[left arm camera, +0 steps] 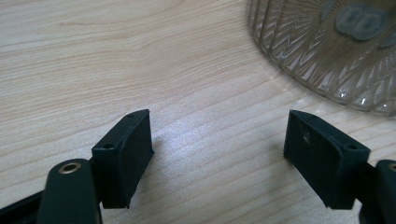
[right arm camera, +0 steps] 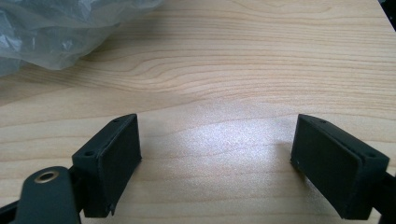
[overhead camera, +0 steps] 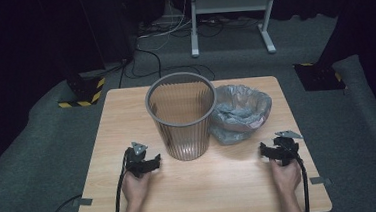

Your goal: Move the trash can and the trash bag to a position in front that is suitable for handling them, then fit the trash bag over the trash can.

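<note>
A clear ribbed plastic bin (overhead camera: 181,115) with a grey rim stands upright in the middle of the wooden table (overhead camera: 201,185). A crumpled grey plastic bag (overhead camera: 240,111) lies against its right side. My left gripper (overhead camera: 152,163) rests on the table just left of the bin's base, jaws wide apart with nothing between them. In the left gripper view the bin's ribbed base (left arm camera: 336,51) sits at upper right, beyond the left gripper (left arm camera: 219,154). My right gripper (overhead camera: 265,151) rests open right of the bin, below the bag. The bag's edge (right arm camera: 56,32) shows beyond the right gripper (right arm camera: 217,158).
The table stands on grey carpet (overhead camera: 39,161). Behind it are a white metal frame (overhead camera: 229,13), loose cables (overhead camera: 158,63) on the floor and black stands with yellow-black hazard tape (overhead camera: 82,91). Bare wood lies along the table's front edge.
</note>
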{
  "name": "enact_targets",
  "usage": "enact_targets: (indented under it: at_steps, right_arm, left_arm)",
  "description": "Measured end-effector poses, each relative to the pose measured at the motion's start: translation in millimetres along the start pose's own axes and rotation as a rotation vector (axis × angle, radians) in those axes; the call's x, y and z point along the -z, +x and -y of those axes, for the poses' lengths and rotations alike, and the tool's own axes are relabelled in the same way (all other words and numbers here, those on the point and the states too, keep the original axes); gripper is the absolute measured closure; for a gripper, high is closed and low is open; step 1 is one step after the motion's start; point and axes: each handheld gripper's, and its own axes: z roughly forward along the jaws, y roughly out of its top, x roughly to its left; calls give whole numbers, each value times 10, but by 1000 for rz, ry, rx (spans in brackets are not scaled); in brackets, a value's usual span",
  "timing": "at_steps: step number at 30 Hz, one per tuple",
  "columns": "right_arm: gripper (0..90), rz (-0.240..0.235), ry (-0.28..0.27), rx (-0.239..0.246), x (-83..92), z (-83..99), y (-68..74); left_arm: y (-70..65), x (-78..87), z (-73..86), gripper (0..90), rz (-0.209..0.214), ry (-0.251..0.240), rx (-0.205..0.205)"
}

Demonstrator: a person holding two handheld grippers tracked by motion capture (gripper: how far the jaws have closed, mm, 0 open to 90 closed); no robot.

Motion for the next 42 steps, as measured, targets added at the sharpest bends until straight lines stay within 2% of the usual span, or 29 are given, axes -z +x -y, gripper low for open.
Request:
enact_targets:
  at_steps: [23,27,32,33,42]
  right_arm:
    - [148,0,1,0,-29,-26,5]
    - [149,-17,1,15,-24,-23,-15]
    - [158,-44,28,20,-6,-51,-46]
    - [169,-62,17,10,28,-51,-56]
    - [187,-110,-32,6,245,-106,-83]
  left_arm:
    - [3,0,0,236,2,0,1]
    - [2,0,-1,236,1,0,0]
    - [3,0,-1,236,-1,0,0]
    - [3,0,-1,236,-1,-1,1]
    - [3,-1,-1,236,-1,-1,1]
